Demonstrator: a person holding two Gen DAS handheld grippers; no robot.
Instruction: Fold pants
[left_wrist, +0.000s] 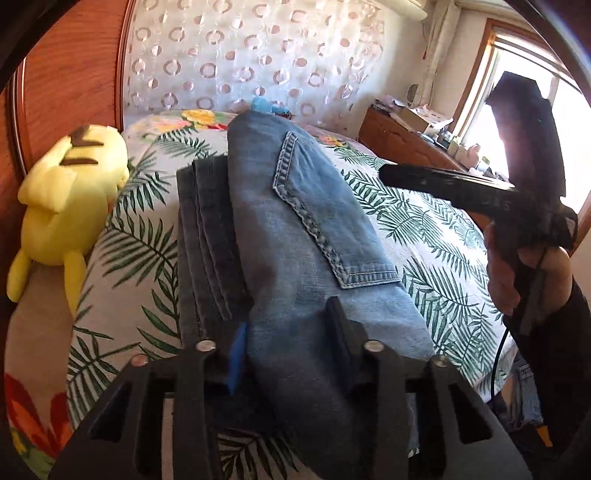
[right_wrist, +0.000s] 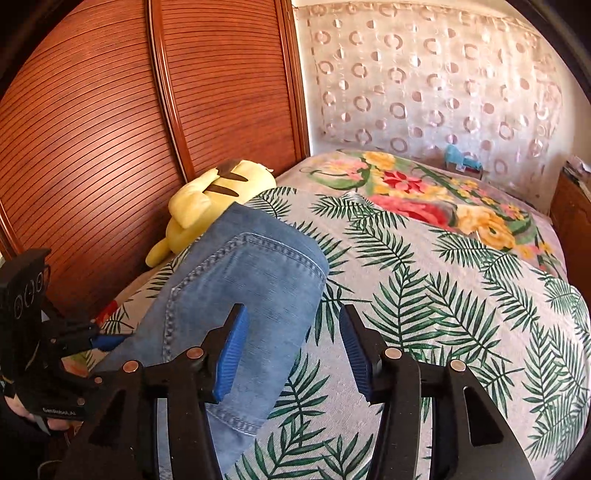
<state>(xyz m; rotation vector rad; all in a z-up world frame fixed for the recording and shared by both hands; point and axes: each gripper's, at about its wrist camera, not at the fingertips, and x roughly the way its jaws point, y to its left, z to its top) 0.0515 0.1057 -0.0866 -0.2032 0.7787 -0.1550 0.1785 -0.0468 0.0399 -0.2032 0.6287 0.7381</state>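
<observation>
Blue jeans (left_wrist: 295, 236) lie folded on the leaf-print bedspread (left_wrist: 424, 229), back pocket up, with darker folded layers at their left. My left gripper (left_wrist: 291, 354) stands around the near end of the top denim layer, jaws closed in on the cloth. In the right wrist view the jeans (right_wrist: 240, 288) lie left of centre. My right gripper (right_wrist: 291, 354) is open and empty, above the jeans' right edge and the bedspread (right_wrist: 443, 295). The right gripper also shows in the left wrist view (left_wrist: 391, 173), lifted clear of the jeans.
A yellow plush toy (left_wrist: 70, 199) lies at the bed's left edge beside the wooden wardrobe (right_wrist: 110, 129). A padded headboard (right_wrist: 424, 81) is at the back. A wooden side cabinet (left_wrist: 406, 140) with clutter stands right of the bed, near a window.
</observation>
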